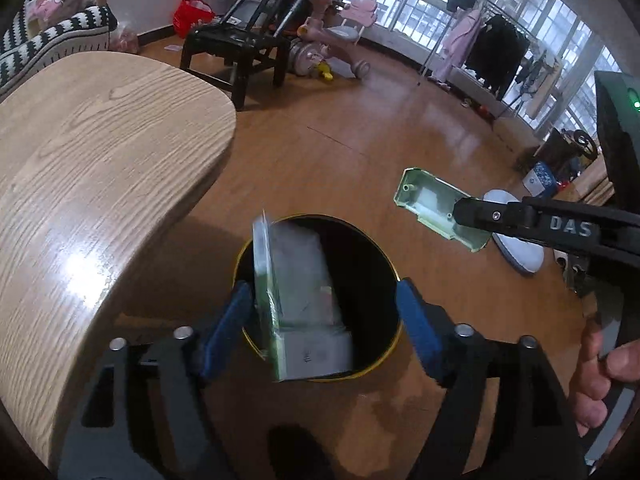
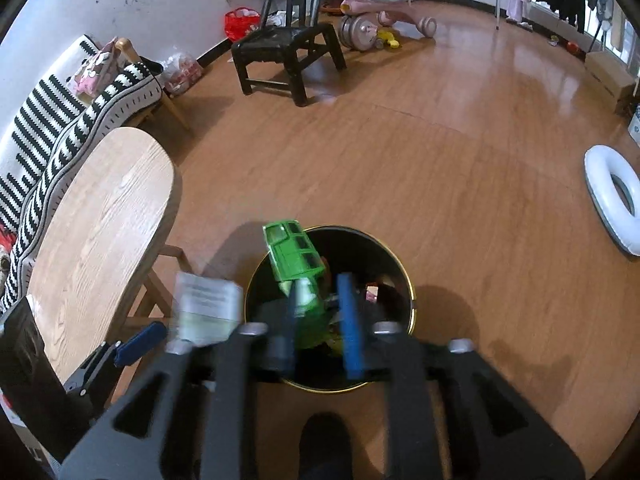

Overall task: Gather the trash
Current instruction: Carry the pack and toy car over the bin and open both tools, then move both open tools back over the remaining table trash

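Black bin: seen at lower centre, gold-rimmed.
Left gripper: jaws spread; blurred packet between, not pinched.
Right gripper: jaws parted; green toy car between, unpressed.

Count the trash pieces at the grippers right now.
2. A flat clear-and-green plastic package sits inside the open left gripper, over the round black yellow-rimmed bin. A green plastic toy-car shell is at the right gripper. The bin's contents are mostly hidden.
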{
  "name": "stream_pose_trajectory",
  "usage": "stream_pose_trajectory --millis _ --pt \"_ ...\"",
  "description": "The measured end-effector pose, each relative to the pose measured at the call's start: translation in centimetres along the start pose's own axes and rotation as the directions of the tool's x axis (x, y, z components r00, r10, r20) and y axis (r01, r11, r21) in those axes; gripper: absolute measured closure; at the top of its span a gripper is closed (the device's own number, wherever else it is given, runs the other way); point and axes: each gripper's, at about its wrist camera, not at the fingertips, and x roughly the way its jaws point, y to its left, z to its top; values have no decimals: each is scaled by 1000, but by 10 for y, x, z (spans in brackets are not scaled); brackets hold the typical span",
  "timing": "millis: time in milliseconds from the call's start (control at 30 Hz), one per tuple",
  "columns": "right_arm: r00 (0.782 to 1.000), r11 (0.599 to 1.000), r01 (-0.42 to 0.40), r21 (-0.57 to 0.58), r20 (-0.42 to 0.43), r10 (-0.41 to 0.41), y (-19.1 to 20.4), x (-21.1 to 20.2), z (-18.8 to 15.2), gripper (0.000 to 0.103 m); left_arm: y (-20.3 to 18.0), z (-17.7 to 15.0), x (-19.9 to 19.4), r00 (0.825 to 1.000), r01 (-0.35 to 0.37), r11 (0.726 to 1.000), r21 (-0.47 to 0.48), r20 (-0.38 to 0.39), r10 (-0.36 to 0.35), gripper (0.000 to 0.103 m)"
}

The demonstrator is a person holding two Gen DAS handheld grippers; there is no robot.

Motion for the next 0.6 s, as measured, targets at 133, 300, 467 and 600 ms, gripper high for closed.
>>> stream_pose_trajectory --millis 133,300,467,600 --pt "999 1000 14 -1 50 -14 1 -11 0 28 2 0 1 1000 5 1000 -18 -7 -5 27" --pt "999 999 36 -18 28 -35 2 -5 -3 28 7 1 -9 1000 5 999 -42 11 -4 20" --pt "999 999 43 -11 16 -43 2 -2 -4 28 14 0 -18 1000 4 998 -63 27 -2 19" --pt "999 999 41 -10 7 -41 1 0 -4 28 16 -1 -21 1000 2 997 -73 31 0 19"
